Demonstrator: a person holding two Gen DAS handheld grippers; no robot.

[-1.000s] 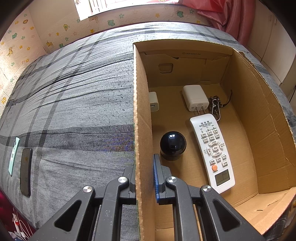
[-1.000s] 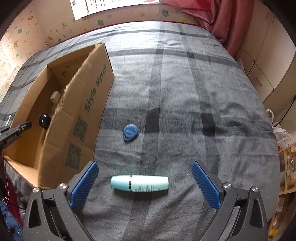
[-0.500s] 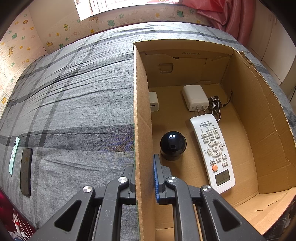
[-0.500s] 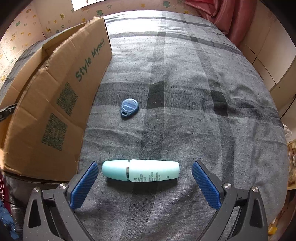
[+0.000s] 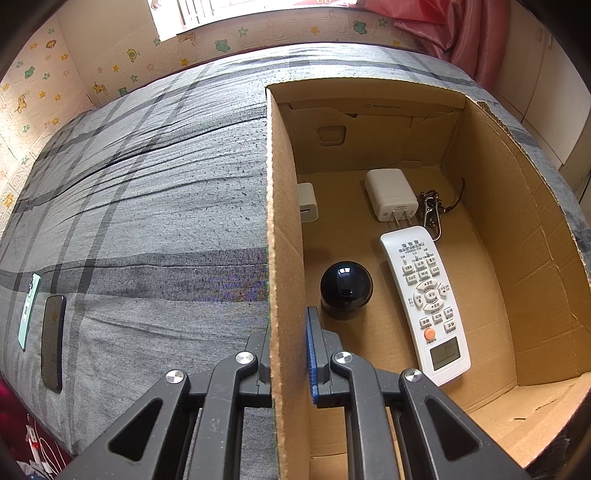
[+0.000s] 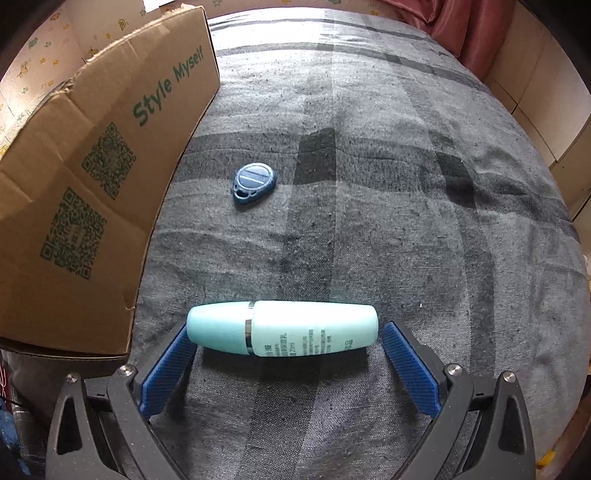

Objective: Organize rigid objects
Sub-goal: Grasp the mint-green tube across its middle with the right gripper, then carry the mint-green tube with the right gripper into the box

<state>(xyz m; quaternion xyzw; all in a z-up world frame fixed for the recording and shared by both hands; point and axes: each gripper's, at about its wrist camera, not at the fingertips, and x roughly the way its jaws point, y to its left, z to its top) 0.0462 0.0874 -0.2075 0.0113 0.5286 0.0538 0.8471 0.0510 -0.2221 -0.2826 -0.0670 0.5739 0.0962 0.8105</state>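
Note:
My left gripper (image 5: 290,325) is shut on the left wall of an open cardboard box (image 5: 282,229). Inside the box lie a white remote (image 5: 424,299), a black round camera (image 5: 346,288), a white charger (image 5: 389,194), a smaller white plug (image 5: 307,202) and a key ring (image 5: 430,210). My right gripper (image 6: 284,334) is open and low over the bed. A pale teal bottle (image 6: 282,326) lies crosswise between its blue pads, close to both. A blue key fob (image 6: 254,181) lies farther ahead. The box's outer wall (image 6: 92,177) stands at left.
Everything sits on a grey plaid bed (image 6: 406,184). A dark phone (image 5: 51,341) and a green-cased phone (image 5: 28,310) lie near the bed's left edge. A pink curtain (image 5: 461,33) and cabinets (image 6: 546,92) stand at the right.
My right gripper has moved forward and down, so the teal bottle now sits between its open pads. The left gripper and box have not moved.

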